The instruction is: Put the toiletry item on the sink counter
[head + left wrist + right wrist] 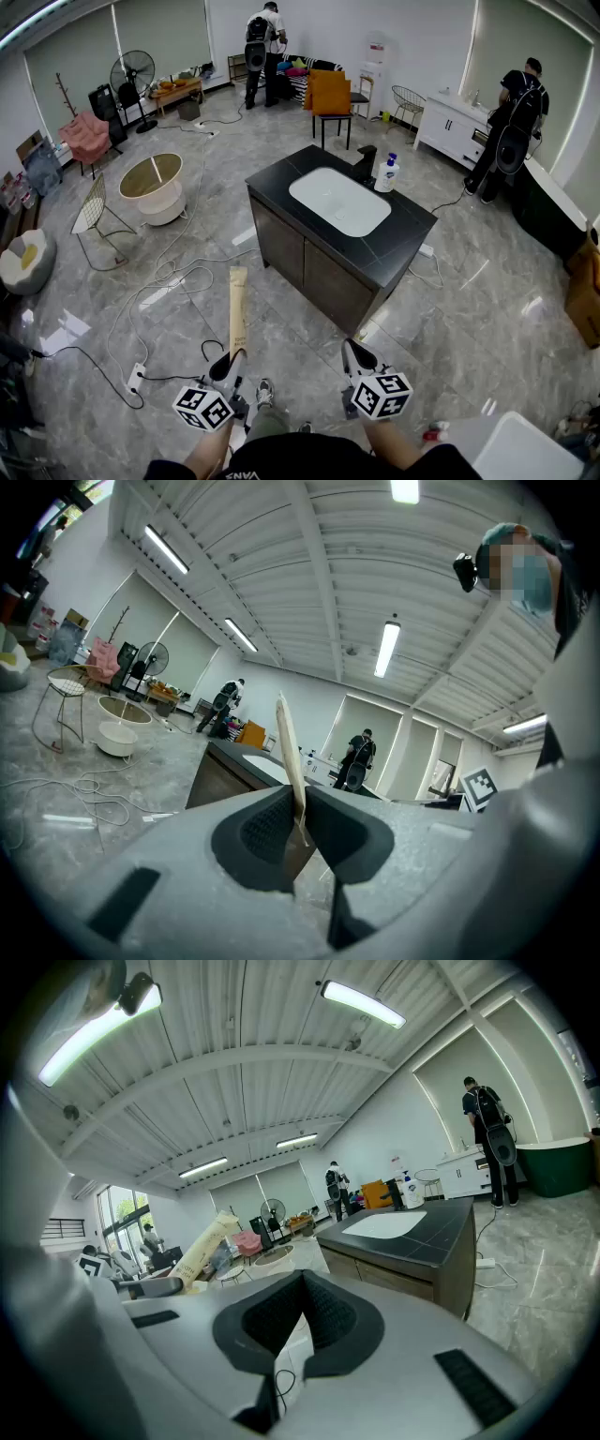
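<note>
Head view gives me the whole room from above: the left gripper (232, 361) sits low in frame, just left of centre, with a long tan toiletry tube (238, 305) standing out of its jaws and pointing away from me over the grey marble floor (187, 234). Going by the left gripper view, the left gripper (298, 799) is clamped on the flat crimped end of the toiletry tube (286, 738), both dark pads pressing on it, and the tube rises nearly upright past them. The right gripper (354, 354) is beside it. On its own camera the right gripper (304, 1279) has its jaws together at the tips with nothing between them, only floor and a loop of cable showing behind. The tube (202, 1246) appears there too, off to the left and tilted. The sink counter (403, 234) stands ahead of both tools and well apart from them, a dark cabinet with a black top and a white basin (339, 200) set into it. A black faucet (364, 161) and a white pump bottle (386, 175) stand at the far edge of that top, just beside each other. Cables (178, 272) trail across the floor between me and the counter.
</note>
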Available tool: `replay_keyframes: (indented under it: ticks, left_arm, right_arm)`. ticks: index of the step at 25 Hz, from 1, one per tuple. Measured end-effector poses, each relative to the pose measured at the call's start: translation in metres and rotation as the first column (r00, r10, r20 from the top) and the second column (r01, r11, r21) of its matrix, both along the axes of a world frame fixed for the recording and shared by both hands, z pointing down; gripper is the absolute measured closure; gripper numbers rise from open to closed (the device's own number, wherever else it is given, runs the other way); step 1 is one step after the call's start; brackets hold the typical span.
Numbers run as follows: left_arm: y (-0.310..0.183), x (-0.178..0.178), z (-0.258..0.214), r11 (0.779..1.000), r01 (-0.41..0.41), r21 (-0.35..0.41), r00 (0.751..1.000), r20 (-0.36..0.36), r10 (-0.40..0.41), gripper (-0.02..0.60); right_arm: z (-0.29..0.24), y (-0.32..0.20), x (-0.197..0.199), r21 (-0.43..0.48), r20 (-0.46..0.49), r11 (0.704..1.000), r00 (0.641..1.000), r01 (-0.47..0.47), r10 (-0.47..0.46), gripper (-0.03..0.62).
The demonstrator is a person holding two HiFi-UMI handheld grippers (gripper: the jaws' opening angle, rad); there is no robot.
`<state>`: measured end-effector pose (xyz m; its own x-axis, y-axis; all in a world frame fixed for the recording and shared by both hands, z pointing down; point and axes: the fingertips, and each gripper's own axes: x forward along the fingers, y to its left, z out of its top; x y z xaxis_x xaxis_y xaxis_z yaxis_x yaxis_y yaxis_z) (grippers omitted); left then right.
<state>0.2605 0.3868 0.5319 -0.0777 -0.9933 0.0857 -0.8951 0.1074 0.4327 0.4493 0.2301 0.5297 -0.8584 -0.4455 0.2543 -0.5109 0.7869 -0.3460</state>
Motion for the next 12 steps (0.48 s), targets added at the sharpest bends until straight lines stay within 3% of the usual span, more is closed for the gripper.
replay_keyframes:
  ticks: [4, 12]
  left_arm:
    - [-0.002, -0.008, 0.002, 1.000, -0.002, -0.002, 1.000, -0.007, 0.002, 0.545]
    - [-0.033, -0.042, -0.002, 1.000, -0.028, -0.004, 1.000, -0.015, 0.028, 0.545]
  right_arm:
    - [0.002, 0.000, -0.013, -0.045, 0.042, 0.999, 0.999, 0.030, -0.028, 0.594]
    - [-0.004, -0.029, -0.055, -0.035, 0.043, 0.999, 0.999, 0.005, -0.004, 0.579]
